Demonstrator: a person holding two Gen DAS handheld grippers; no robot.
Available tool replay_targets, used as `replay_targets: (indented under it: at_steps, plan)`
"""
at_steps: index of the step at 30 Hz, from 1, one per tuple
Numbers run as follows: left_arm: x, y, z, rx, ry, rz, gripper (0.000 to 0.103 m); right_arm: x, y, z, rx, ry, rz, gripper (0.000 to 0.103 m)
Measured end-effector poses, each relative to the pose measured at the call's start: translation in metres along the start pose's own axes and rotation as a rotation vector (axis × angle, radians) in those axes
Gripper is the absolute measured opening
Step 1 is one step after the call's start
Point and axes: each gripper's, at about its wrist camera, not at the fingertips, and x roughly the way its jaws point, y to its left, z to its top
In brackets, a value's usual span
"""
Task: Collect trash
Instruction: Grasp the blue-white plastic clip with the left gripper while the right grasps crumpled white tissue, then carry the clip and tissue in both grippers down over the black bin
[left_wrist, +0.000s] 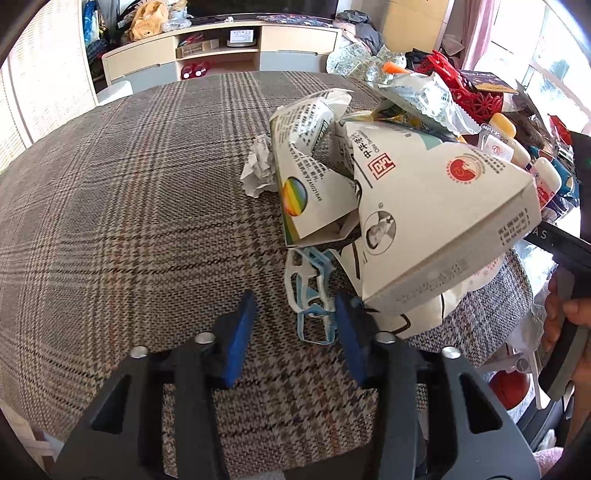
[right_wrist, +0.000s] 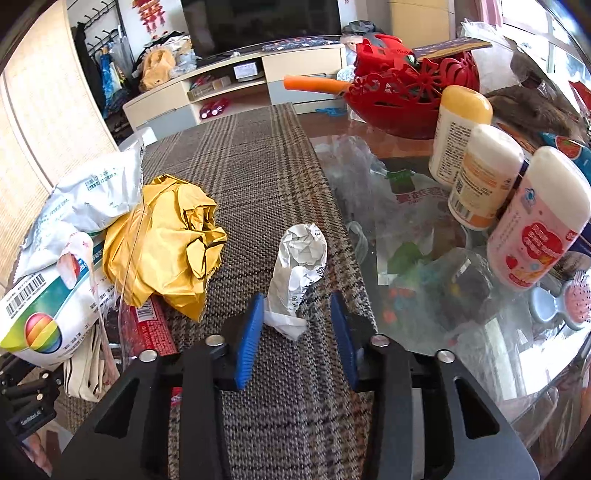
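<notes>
Plaid cloth (right_wrist: 258, 177) covering the worktop's left part; bare glass worktop (right_wrist: 461, 332) to the right. On the glass: red openwork basket (right_wrist: 413, 92) at the far side, with an orange handle (right_wrist: 314, 83) projecting left; three upright white bottles (right_wrist: 487, 184) nearer; a pink hairbrush (right_wrist: 580, 299) at the right edge. Background: low cabinet (right_wrist: 236, 88), dark screen (right_wrist: 258, 22) above it.
</notes>
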Motion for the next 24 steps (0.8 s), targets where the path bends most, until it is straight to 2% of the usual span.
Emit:
replay_targets:
  at_steps: [1, 2, 6, 9, 18, 24]
  plan:
    - [0.001, -0.001, 0.001, 0.004, -0.004, 0.000, 0.030, 0.001, 0.002, 0.001, -0.008, 0.001, -0.002, 0.023]
    - [0.001, -0.001, 0.001, 0.006, -0.006, -0.006, 0.021, 0.003, 0.003, 0.001, -0.018, 0.005, -0.010, 0.017]
    - [0.002, -0.006, 0.002, 0.008, -0.001, -0.024, 0.011, 0.003, 0.007, -0.002, -0.022, 0.011, -0.025, 0.012]
    - [-0.004, -0.005, -0.003, 0.011, -0.004, -0.035, 0.010, -0.003, 0.006, -0.005, -0.018, 0.009, -0.022, 0.012]
    - [-0.036, 0.003, -0.026, -0.016, -0.011, 0.017, 0.009, -0.039, -0.006, -0.025, -0.001, 0.004, -0.041, 0.012]
    - [-0.064, 0.009, -0.047, -0.041, -0.019, 0.028, 0.009, -0.065, -0.010, -0.048, 0.002, 0.015, -0.007, 0.012]
